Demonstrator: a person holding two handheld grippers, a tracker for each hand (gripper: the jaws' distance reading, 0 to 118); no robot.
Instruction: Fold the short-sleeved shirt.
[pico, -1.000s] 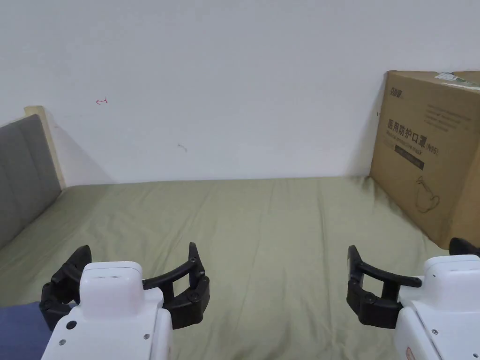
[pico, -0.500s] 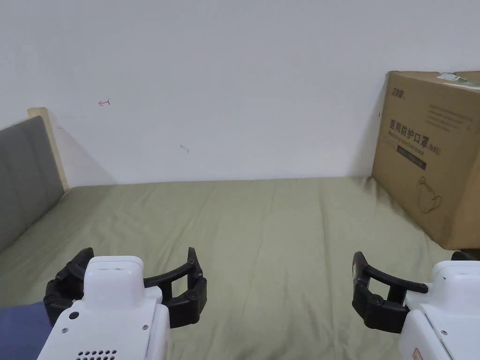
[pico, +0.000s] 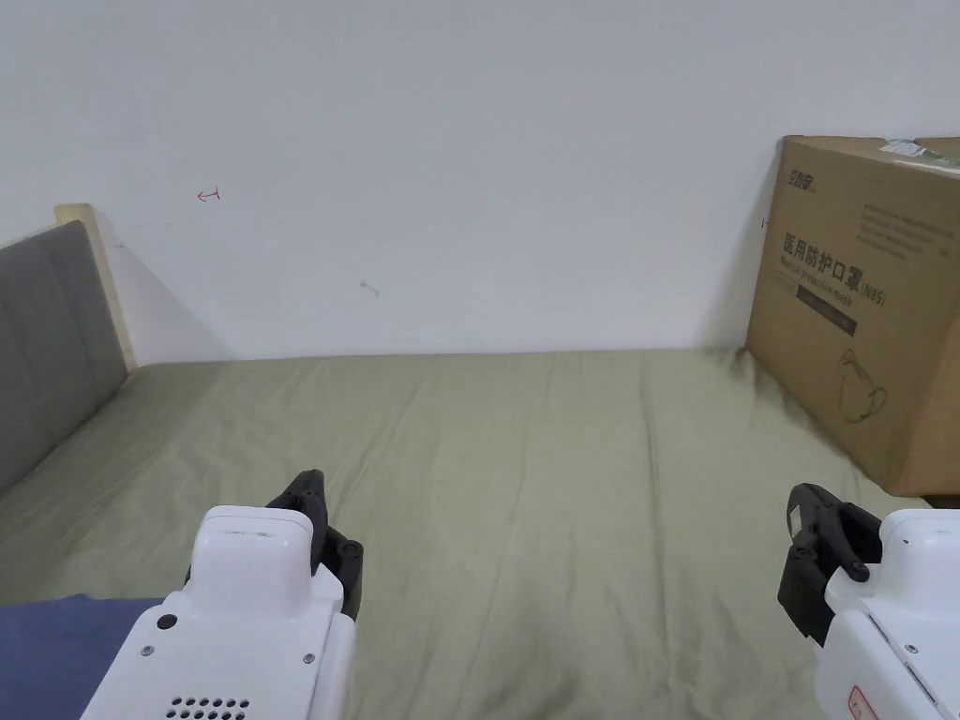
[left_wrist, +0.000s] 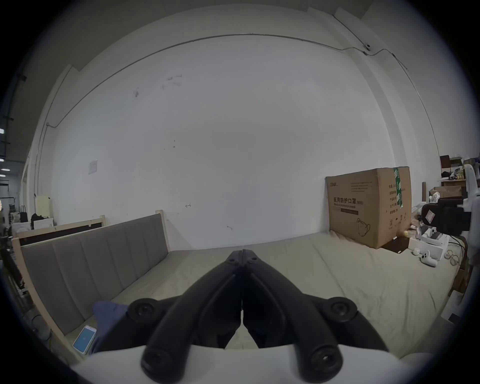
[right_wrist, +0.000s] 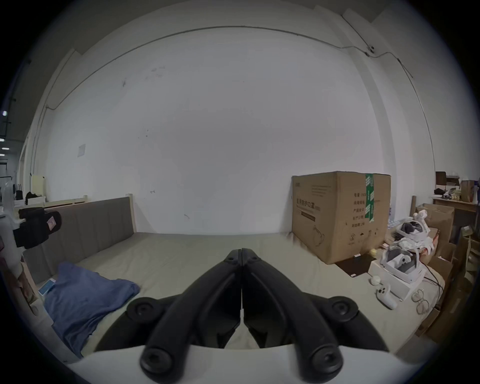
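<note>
Both tools, the left tool (left_wrist: 242, 253) and right tool (right_wrist: 241, 252), hovered with jaws pressed together on nothing, folding seemingly unstarted; the crumpled blue cotton short-sleeved shirt (right_wrist: 83, 296) lay left of both on the olive-green bed (pico: 562, 450), needing spreading next.

Counts on and beside the bed (pico: 525, 450)
One blue shirt (right_wrist: 83, 298), one cardboard box (pico: 862, 309), one phone (left_wrist: 84, 339), two grippers, two white headsets beside the box.

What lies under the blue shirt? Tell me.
The blue shirt lies crumpled on the green bedsheet. A phone pokes out beside its edge. Anything beneath its folds is hidden.
</note>
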